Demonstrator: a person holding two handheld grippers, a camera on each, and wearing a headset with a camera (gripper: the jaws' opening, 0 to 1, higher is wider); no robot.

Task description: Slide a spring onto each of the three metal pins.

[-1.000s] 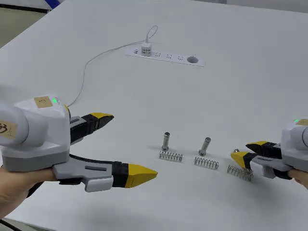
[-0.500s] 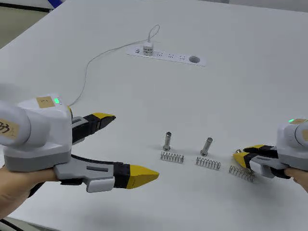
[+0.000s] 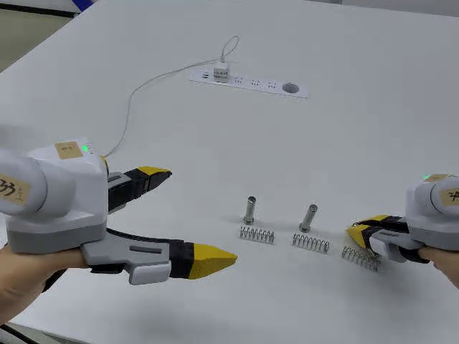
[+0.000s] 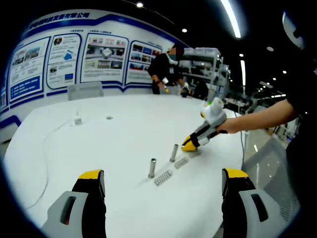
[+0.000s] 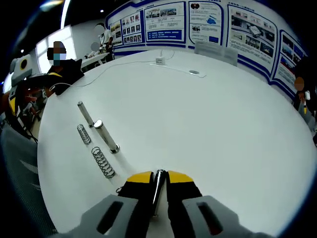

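1. Right tool [image 3: 356, 231], lower right of the head view: yellow tips closed together on the third pin [image 5: 157, 191], which the right gripper view shows pinched between them with its head just clear of the tips. A second ago the tips stood slightly apart about this pin, so the grasp is newly made
2. Left tool [image 3: 191, 215], lower left of the head view: jaws wide apart with nothing between them, held well to the left of the row, in the same pose as a second ago
3. Left pin [image 3: 249, 209] and middle pin [image 3: 309, 216], lower centre of the head view: both upright on the white counter [image 3: 358, 107], apart from each other, neither moved
4. Left spring [image 3: 256, 234], middle spring [image 3: 310, 243] and right spring [image 3: 358, 258]: each lies flat on the counter just below its pin in the frame. The right spring sits close under the right tool's tips; whether it touches them cannot be told. No pin carries a spring
5. Standing of the task, as a judgement: one pin is secured and no spring is threaded, so all three remain to do. The fresh grip suggests this pin is to be steadied or lifted while the free left tool fetches a coil
6. Handling, as a judgement: the thin, round coils may roll or slip when pinched
7. Power strip [image 3: 247, 83] with its cable [image 3: 129, 107], upper centre and upper left of the head view: well apart from the work
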